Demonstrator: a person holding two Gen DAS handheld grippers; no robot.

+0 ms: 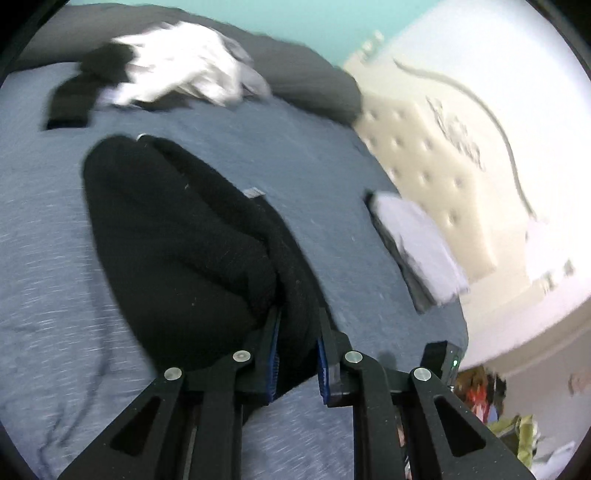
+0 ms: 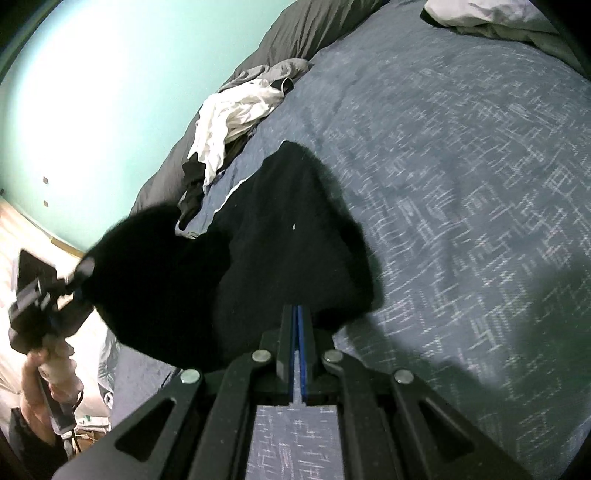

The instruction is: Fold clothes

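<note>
A black fuzzy garment [image 1: 177, 236] lies partly on the blue-grey bedspread [image 1: 303, 173] and is lifted at its near end. My left gripper [image 1: 297, 328] is shut on a thick bunch of its cloth, which fills the gap between the blue pads. In the right wrist view the same black garment [image 2: 288, 229] stretches away from my right gripper [image 2: 297, 312], whose fingers are pressed together on its near edge. The left gripper [image 2: 79, 271] shows at the far left, held by a hand [image 2: 37, 376], with the garment's other end bunched at it.
A loose pile of white and black clothes [image 1: 177, 70] lies at the far side of the bed, also in the right view [image 2: 236, 118]. A folded stack [image 1: 417, 243] sits by the cream tufted headboard [image 1: 424, 155]. A dark duvet [image 2: 310, 29] lines the teal wall.
</note>
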